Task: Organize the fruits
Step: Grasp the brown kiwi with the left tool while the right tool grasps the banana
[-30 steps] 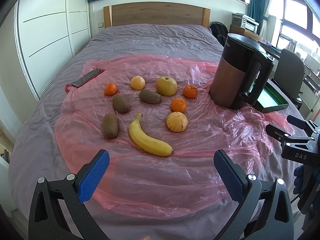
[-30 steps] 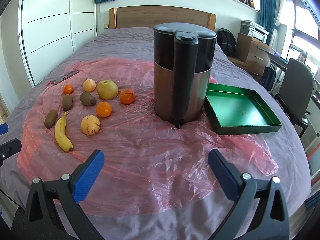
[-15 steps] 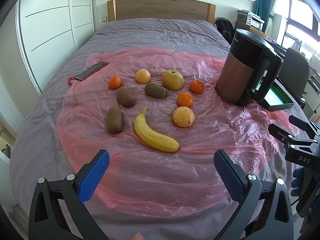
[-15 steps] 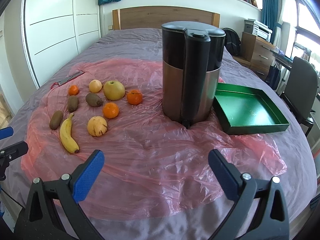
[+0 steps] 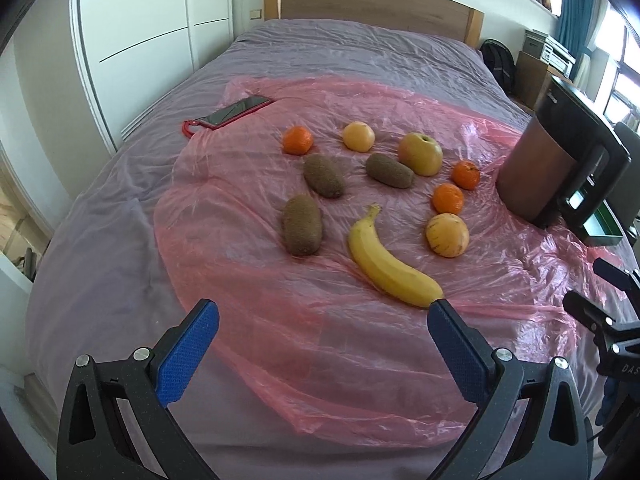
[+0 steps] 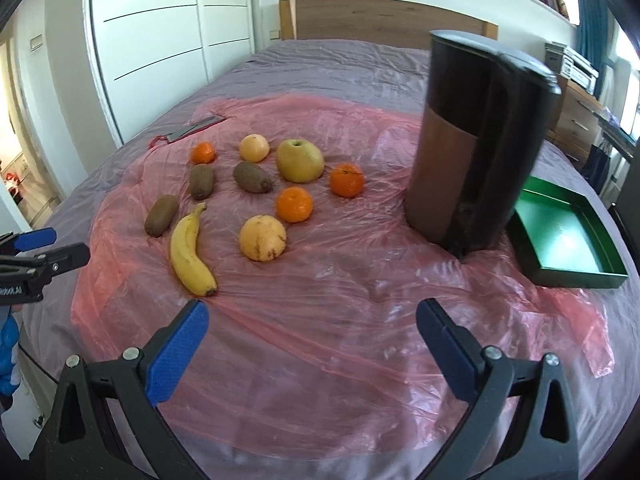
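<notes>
Fruit lies on a pink plastic sheet [image 5: 248, 320] on a bed: a banana [image 5: 390, 264], three kiwis [image 5: 302, 230], three small oranges [image 5: 448, 199], a yellow apple [image 5: 421, 153], and two pale round fruits [image 5: 447, 235]. The same fruit shows in the right wrist view, with the banana [image 6: 190, 252] nearest. A green tray [image 6: 560, 236] lies right of a dark jug. My left gripper [image 5: 323, 338] is open and empty, just short of the banana. My right gripper [image 6: 312, 338] is open and empty, above bare sheet.
A tall black and brown jug [image 6: 476, 140] stands between the fruit and the tray. A phone in a red case [image 5: 234, 113] lies at the sheet's far left edge. A wooden headboard [image 5: 372, 4] is behind, wardrobes to the left, a chair and desk to the right.
Both grippers have moved forward and left towards the fruit. The fruit now looks larger and closer in both views. Nothing on the bed has moved.
</notes>
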`<state>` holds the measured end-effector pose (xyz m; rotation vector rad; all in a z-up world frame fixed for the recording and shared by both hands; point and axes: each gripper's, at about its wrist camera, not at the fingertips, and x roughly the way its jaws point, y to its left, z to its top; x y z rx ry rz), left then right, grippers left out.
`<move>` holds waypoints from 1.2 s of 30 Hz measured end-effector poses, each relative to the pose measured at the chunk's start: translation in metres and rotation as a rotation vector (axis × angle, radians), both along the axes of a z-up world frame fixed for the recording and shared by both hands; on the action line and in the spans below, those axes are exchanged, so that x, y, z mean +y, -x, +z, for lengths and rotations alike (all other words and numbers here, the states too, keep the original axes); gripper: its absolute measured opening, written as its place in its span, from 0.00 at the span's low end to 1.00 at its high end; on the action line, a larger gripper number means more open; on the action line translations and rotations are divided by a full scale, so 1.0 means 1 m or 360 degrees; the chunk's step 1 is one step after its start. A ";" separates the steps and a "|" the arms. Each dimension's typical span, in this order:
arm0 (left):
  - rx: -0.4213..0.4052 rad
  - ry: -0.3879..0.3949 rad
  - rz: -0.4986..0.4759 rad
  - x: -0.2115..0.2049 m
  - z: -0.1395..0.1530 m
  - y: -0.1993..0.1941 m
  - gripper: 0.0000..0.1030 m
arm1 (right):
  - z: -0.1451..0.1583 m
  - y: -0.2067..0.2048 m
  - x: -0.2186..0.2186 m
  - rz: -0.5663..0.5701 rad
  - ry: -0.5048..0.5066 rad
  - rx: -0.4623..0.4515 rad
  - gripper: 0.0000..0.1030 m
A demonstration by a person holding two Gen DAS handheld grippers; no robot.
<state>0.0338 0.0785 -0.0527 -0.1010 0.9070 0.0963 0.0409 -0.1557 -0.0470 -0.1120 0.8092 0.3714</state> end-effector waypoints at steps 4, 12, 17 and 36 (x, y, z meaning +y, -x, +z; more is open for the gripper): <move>0.0021 0.0027 0.0068 0.026 -0.007 -0.012 0.97 | -0.007 -0.006 0.029 0.0154 -0.0034 0.0044 1.00; 0.0119 0.0017 0.0063 0.040 -0.030 -0.055 0.84 | -0.026 -0.025 0.085 0.0380 -0.0045 0.0158 1.00; 0.0190 0.0041 0.0030 0.038 -0.045 -0.089 0.73 | -0.041 -0.035 0.119 0.0520 -0.0014 0.0224 1.00; 0.0434 0.0101 -0.0066 0.032 -0.099 -0.152 0.45 | -0.091 -0.083 0.170 0.0698 0.0124 0.0493 0.53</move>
